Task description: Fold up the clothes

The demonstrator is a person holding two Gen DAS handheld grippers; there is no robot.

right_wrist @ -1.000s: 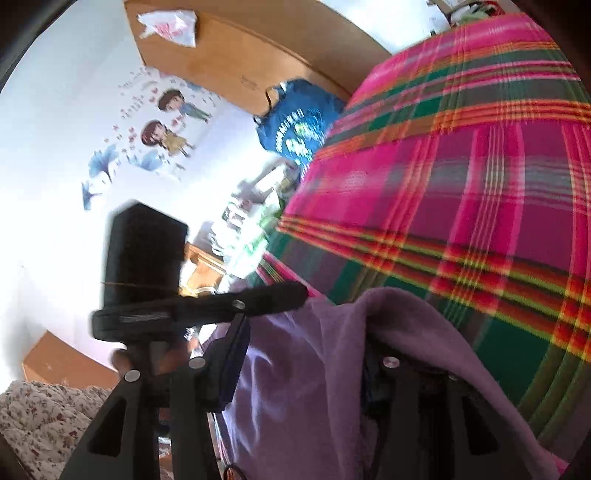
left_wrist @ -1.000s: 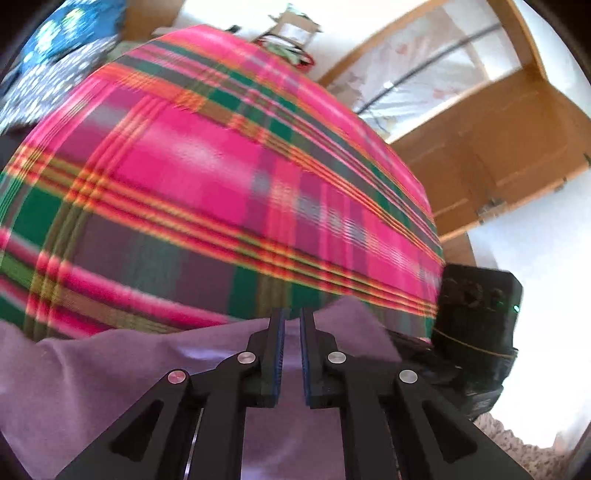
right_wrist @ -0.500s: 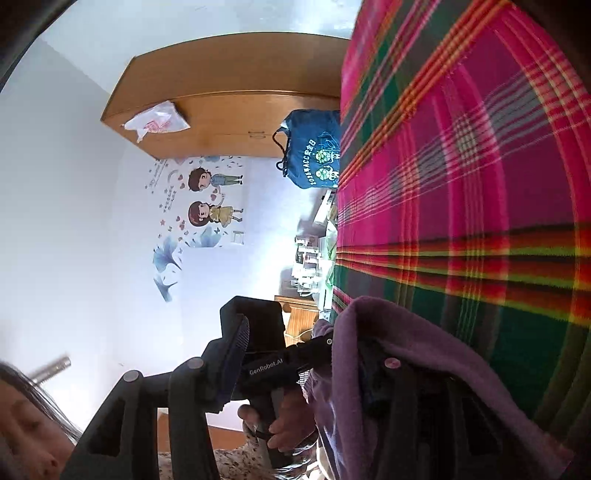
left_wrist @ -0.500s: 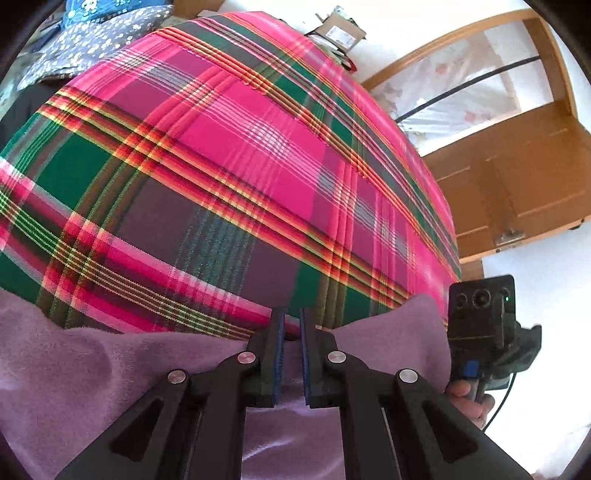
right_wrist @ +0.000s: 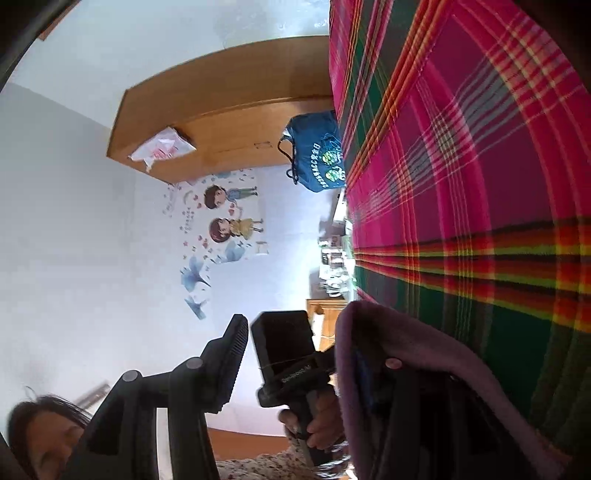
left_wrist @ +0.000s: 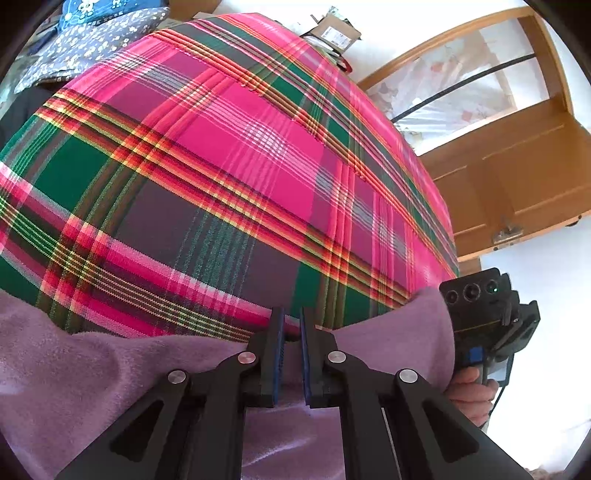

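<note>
A purple fleece garment (left_wrist: 92, 376) lies over the near edge of a bed with a pink, green and red plaid cover (left_wrist: 221, 166). My left gripper (left_wrist: 290, 314) is shut on the garment's edge, and cloth shows between its blue pads. In the right wrist view the right gripper (right_wrist: 295, 332) stands open. Its bare finger (right_wrist: 236, 332) is in the air. The purple garment (right_wrist: 424, 354) drapes over the other finger and hides it. The left gripper's black body (right_wrist: 284, 347) shows between them, farther off, held by a hand (right_wrist: 317, 424).
A wooden door (left_wrist: 517, 177) stands right of the bed. Floral bedding (left_wrist: 92, 40) and a cardboard box (left_wrist: 332, 31) sit at the far end. A blue bag (right_wrist: 314, 158) hangs on a wooden wardrobe (right_wrist: 221, 122), beside wall stickers (right_wrist: 221, 214). A person's hair (right_wrist: 37, 417) shows at the lower left.
The right wrist view has rolled, so the bed now stands along the right side. The left gripper sank a little and keeps its hold on the purple cloth.
</note>
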